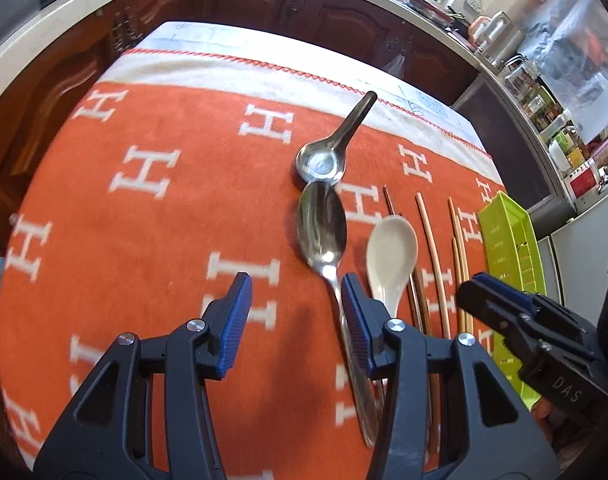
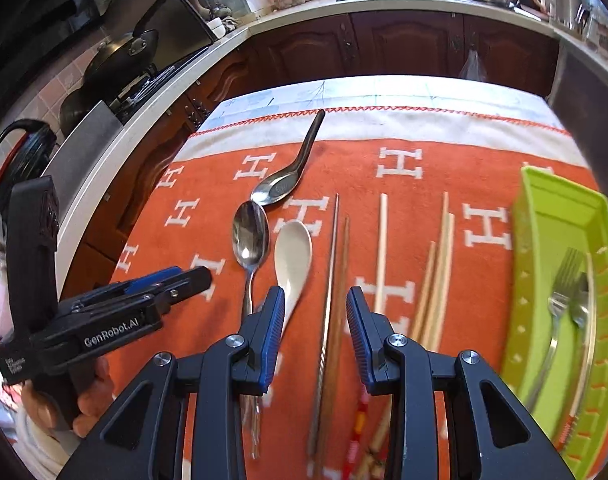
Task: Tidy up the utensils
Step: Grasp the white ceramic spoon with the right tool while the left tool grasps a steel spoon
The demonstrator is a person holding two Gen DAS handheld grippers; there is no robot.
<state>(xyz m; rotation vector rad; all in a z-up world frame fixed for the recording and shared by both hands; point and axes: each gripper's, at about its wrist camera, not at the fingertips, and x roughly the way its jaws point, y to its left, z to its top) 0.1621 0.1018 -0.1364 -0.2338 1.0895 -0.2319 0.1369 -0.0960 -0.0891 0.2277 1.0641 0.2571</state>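
On the orange cloth lie a metal soup spoon [image 1: 327, 152] [image 2: 284, 181], a steel tablespoon [image 1: 323, 236] [image 2: 250, 236], a white ceramic spoon [image 1: 392, 256] [image 2: 291, 256] and several chopsticks [image 1: 434, 256] [image 2: 384, 248]. A green tray [image 1: 512, 264] [image 2: 544, 240] at the right holds two forks [image 2: 564, 292]. My left gripper [image 1: 295, 312] is open and empty, its right finger next to the tablespoon's handle. My right gripper [image 2: 315, 320] is open and empty above a thin metal and a brown chopstick [image 2: 332, 280].
The cloth [image 1: 143, 240] covers a table whose far edge faces dark wooden cabinets [image 2: 404, 44]. A stove with pans [image 2: 123, 56] stands at the left, cluttered counters [image 1: 544, 92] at the right. Each gripper shows in the other's view [image 1: 524, 320] [image 2: 143, 296].
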